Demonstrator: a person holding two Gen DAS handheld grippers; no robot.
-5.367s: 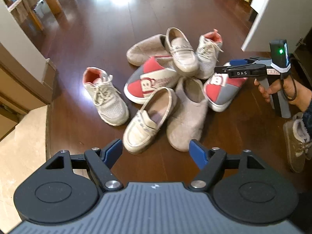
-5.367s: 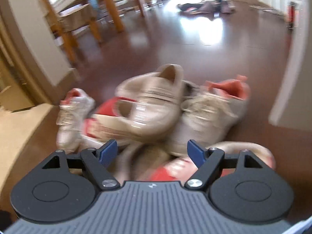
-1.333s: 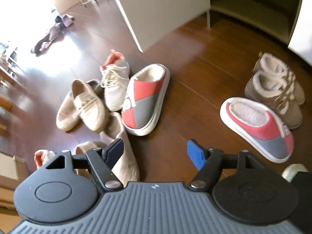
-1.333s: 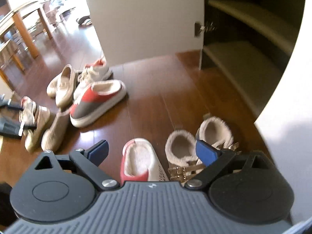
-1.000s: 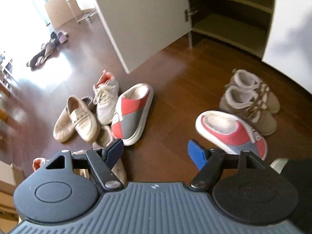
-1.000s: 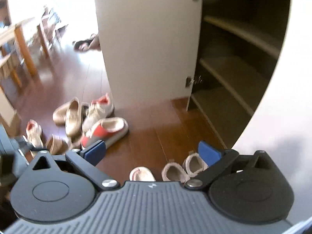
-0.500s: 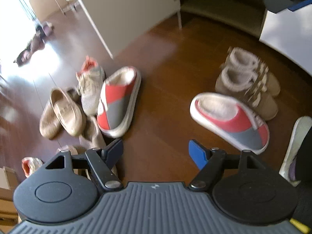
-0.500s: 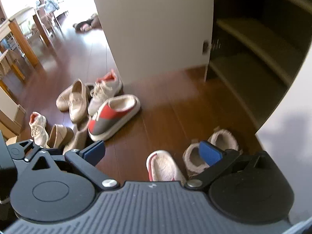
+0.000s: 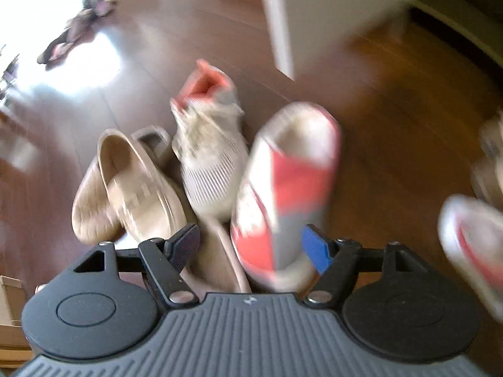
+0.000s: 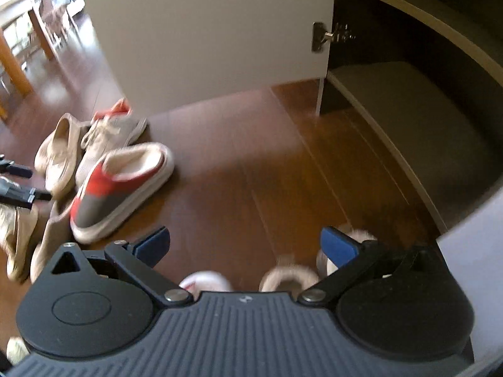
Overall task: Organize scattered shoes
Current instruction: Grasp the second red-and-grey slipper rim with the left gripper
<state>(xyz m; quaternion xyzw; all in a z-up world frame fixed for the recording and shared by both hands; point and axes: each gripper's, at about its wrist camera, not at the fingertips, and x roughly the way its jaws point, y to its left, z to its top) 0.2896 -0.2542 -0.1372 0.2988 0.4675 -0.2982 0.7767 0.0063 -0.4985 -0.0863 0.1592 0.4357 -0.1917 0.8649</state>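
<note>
Just ahead of the left gripper (image 9: 251, 242), fingers wide w/ nothing held, the red-grey slipper (image 9: 283, 185) lies lengthwise, toe nearest; right gripper (image 10: 245, 245), also wide, sits farther off.

A bare strip of floor (image 10: 283, 163) is left between the shoe pile (image 10: 103, 169) at left and the open cabinet shelf (image 10: 408, 119) at right.

A dark brown wooden floor (image 10: 283, 163) runs through the room, with a patch of bright glare (image 9: 63, 72) far off. A white cupboard door (image 10: 204, 31) stands open on a metal hinge (image 10: 330, 36). Inside the dark cupboard, a pale lower shelf (image 10: 408, 119) sits under another shelf board (image 10: 424, 12). A wooden table leg (image 10: 12, 62) stands at the far left. Cardboard (image 9: 9, 308) shows blurred at the left edge.
</note>
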